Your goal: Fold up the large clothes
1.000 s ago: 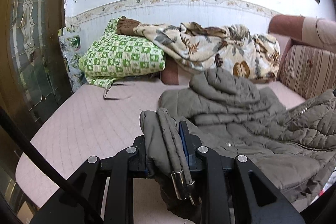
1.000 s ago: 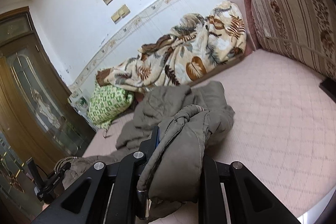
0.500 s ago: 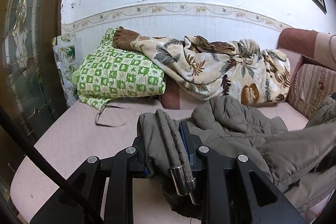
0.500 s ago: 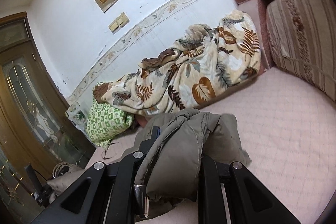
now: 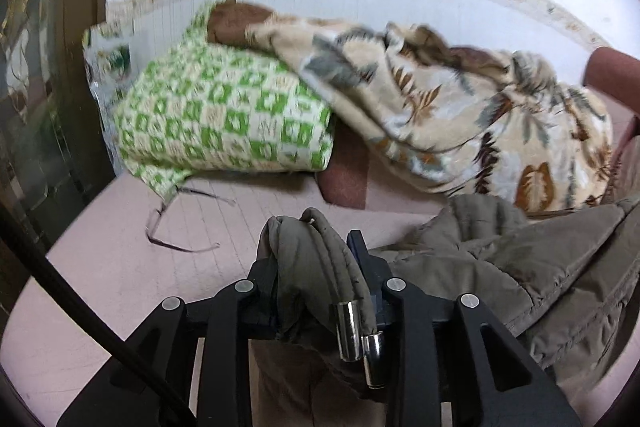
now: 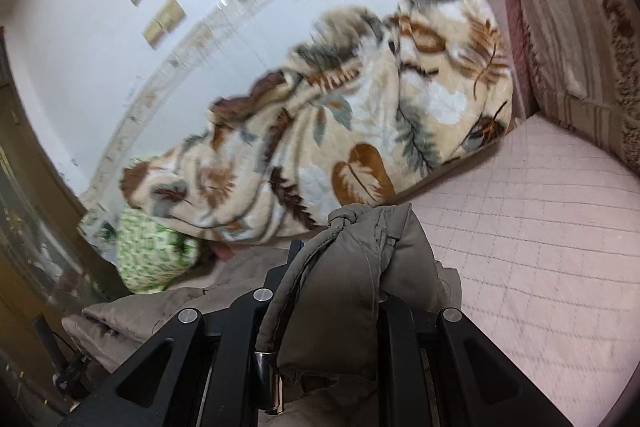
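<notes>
An olive-grey padded jacket (image 5: 520, 267) hangs between my two grippers over a pink quilted sofa seat (image 5: 120, 267). My left gripper (image 5: 316, 259) is shut on a bunched edge of the jacket with drawstring cords and metal tips hanging from it. My right gripper (image 6: 344, 267) is shut on another bunched part of the jacket (image 6: 352, 291). The rest of the jacket trails low to the left in the right wrist view (image 6: 132, 315).
A leaf-print blanket (image 5: 460, 115) and a green checked pillow (image 5: 220, 115) lie at the back of the seat against the white wall. A striped cushion (image 6: 580, 39) stands at the right. A glazed wooden door (image 5: 40, 87) is at the left.
Both grippers have moved forward toward the back of the seat, carrying the jacket; the blanket and pillow loom larger. Both grips stay shut.
</notes>
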Motion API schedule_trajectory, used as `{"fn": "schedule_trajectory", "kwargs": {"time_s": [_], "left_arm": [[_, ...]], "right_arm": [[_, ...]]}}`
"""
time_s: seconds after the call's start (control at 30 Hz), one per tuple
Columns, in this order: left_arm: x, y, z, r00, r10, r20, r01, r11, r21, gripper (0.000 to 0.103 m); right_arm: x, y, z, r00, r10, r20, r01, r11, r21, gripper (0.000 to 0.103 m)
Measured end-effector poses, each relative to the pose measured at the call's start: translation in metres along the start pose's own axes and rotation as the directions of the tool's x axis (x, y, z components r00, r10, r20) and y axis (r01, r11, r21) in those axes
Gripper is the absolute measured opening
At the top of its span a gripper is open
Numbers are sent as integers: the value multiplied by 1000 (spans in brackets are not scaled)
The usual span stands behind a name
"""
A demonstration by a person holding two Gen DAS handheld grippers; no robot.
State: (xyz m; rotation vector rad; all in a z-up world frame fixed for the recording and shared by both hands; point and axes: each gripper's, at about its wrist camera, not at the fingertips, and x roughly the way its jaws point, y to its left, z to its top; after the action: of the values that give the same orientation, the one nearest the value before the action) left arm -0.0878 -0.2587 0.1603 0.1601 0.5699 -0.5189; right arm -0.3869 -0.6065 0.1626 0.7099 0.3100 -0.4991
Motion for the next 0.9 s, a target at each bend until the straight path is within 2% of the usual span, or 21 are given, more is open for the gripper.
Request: {"fn": "schedule_trajectory", "kwargs": {"time_s": [0.07, 0.13, 0.2, 0.23, 0.3, 0.4, 0.43, 0.53, 0.67, 0.83, 0.9], "left_arm": [[22, 2, 0, 999, 2, -35, -2, 1000, -14, 33], [41, 8, 0, 998, 2, -66, -4, 999, -37, 44], [51, 15, 1, 996, 63, -67, -65, 997, -39, 87], [54, 23, 3, 995, 81, -58, -84, 995, -49, 89], [62, 39, 7, 996, 36, -78, -42, 996, -82, 89], [62, 45, 11, 994, 79, -71, -83, 995, -59, 89], [59, 45, 12, 993, 102, -57, -105, 994, -39, 89], [55, 49, 15, 993, 105, -50, -106, 994, -13, 89], [44, 50, 20, 989, 147, -20, -147, 989, 16, 89], [37, 74, 29, 987, 157, -44, -160, 985, -67, 89], [28, 78, 31, 988, 150, -28, -152, 985, -81, 89]], "right_arm": [[25, -6, -1, 999, -42, -23, 42, 999, -10, 16], [48, -13, -3, 996, -71, -51, 71, 997, -5, 16], [68, -24, -4, 992, -95, -85, 96, 995, 14, 16], [76, -31, -5, 989, -100, -105, 104, 994, 37, 16], [91, -46, -6, 986, -87, -144, 102, 990, 101, 16], [104, -67, -6, 981, 4, -196, 41, 973, 226, 21], [103, -71, -4, 980, 26, -196, 27, 965, 260, 25], [96, -77, 2, 974, 105, -200, -33, 942, 334, 29], [76, -66, 13, 970, 136, -202, -69, 949, 307, 33], [55, -72, 23, 960, 230, -161, -144, 895, 422, 44], [46, -73, 28, 965, 222, -138, -145, 893, 425, 48]]}}
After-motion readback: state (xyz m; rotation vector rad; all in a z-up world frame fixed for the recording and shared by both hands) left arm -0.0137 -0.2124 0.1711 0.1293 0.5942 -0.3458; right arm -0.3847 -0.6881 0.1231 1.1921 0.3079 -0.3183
